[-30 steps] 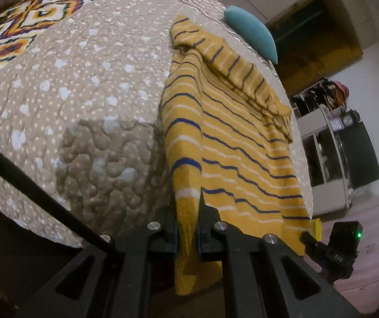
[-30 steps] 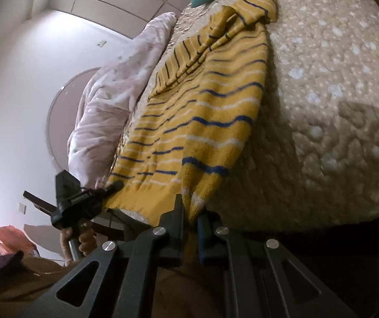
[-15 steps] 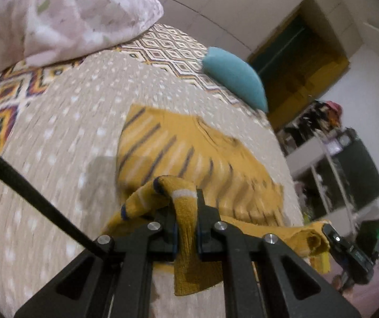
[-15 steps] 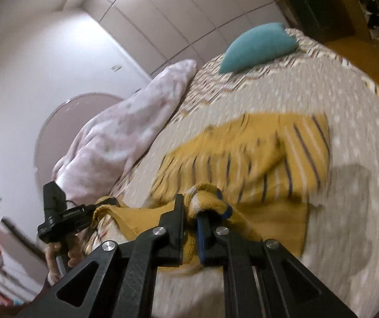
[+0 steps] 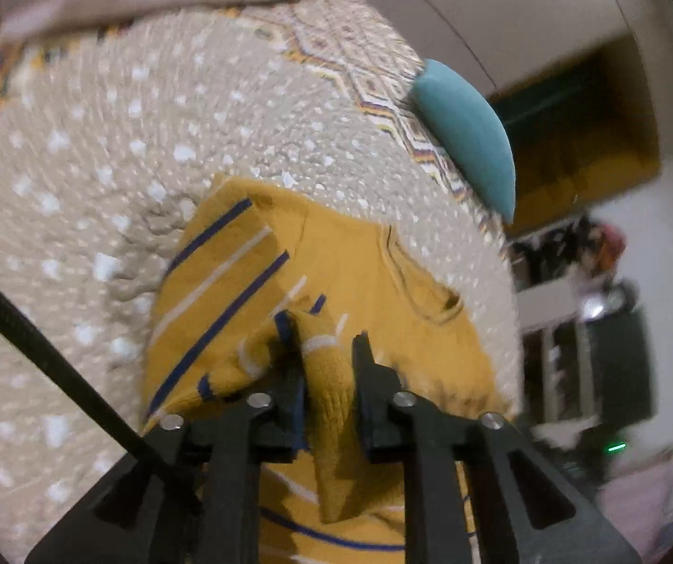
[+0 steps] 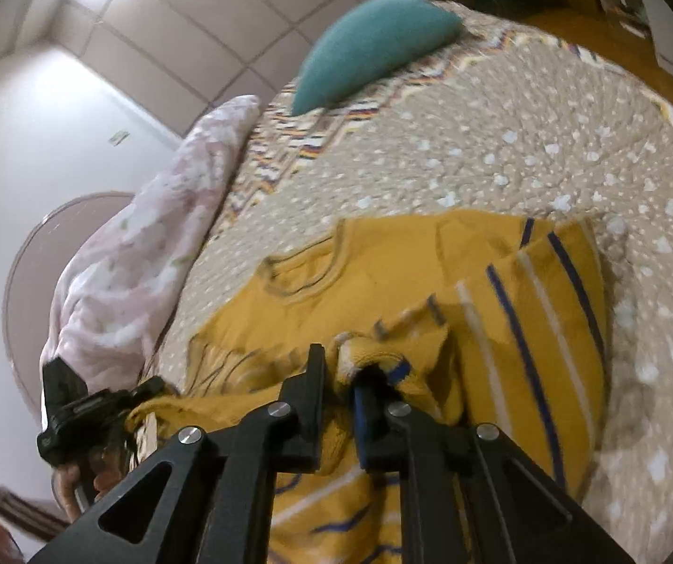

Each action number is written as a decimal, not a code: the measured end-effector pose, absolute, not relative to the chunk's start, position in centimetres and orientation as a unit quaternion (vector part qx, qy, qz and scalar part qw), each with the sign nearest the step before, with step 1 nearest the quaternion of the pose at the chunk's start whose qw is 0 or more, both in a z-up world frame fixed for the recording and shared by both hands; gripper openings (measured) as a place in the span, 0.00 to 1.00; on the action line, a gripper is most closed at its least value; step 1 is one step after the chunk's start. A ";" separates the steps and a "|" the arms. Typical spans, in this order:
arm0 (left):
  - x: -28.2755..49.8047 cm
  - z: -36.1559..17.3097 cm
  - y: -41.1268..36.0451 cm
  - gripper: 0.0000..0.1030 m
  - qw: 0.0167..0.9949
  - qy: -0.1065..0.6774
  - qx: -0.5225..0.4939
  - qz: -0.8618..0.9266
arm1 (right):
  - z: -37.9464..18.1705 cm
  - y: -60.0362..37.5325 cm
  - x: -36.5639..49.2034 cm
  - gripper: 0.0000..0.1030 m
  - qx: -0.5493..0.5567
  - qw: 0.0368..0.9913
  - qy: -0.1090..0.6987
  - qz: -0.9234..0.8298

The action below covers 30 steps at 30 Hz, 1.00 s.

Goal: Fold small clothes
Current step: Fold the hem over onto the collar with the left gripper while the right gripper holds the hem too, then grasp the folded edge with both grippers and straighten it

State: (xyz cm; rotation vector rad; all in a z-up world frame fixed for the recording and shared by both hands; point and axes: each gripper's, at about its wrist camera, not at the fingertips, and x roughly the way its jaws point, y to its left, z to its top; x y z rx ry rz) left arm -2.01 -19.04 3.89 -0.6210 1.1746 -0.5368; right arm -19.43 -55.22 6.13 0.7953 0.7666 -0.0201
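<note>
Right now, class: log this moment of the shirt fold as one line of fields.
step: bottom hem laid over shirt top | left tongs: opening, hem between | right tongs: opening, hem between | yellow striped shirt: on bedspread

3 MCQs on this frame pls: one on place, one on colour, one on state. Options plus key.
1. Where does the teal cushion lie?
A. on the garment
B. at the bed's far edge, beyond the garment
C. on the floor

2. The yellow top has stripes of which colours?
A. blue and white
B. red and green
C. black only

3. The top's hem end is
A. hanging off the bed
B. rolled up
C. folded over toward the neckline

Key: B, the cushion sits past the quilt; A, blue and white lines show; C, the hem lies doubled over the body.
</note>
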 end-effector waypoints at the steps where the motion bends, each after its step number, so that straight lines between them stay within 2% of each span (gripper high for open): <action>1: -1.1 3.1 -18.7 0.23 0.739 0.542 -0.315 -0.247 | 5.4 -56.0 -18.6 0.18 0.393 0.842 0.369 -0.013; 4: -0.2 2.5 -18.0 0.37 0.720 0.536 -0.364 -0.248 | 3.4 -57.5 -16.6 0.25 0.429 0.820 0.379 -0.028; 6: 0.2 2.5 -17.4 0.52 0.715 0.525 -0.385 -0.254 | 2.7 -57.9 -15.4 0.31 0.433 0.815 0.383 -0.039; 8: 0.4 3.0 -16.5 0.57 0.731 0.509 -0.384 -0.244 | 2.6 -58.1 -14.8 0.51 0.435 0.816 0.378 -0.046; 10: 0.5 3.5 -15.7 0.59 0.743 0.505 -0.370 -0.237 | 2.6 -58.4 -14.4 0.58 0.442 0.816 0.369 -0.053; 17: -1.4 4.8 -14.0 0.62 0.795 0.503 -0.267 -0.209 | 5.0 -59.6 -14.9 0.59 0.415 0.834 0.351 -0.089; 22: -5.0 4.1 -14.4 0.62 0.819 0.508 -0.168 -0.208 | 7.1 -56.5 -18.2 0.59 0.331 0.862 0.376 -0.080; 25: -7.9 3.1 -15.1 0.62 0.823 0.512 -0.116 -0.217 | 7.6 -53.5 -20.4 0.56 0.277 0.879 0.382 -0.063; 30: -10.4 1.1 -14.7 0.63 0.812 0.519 -0.117 -0.239 | 6.3 -50.5 -25.0 0.56 0.246 0.891 0.376 -0.064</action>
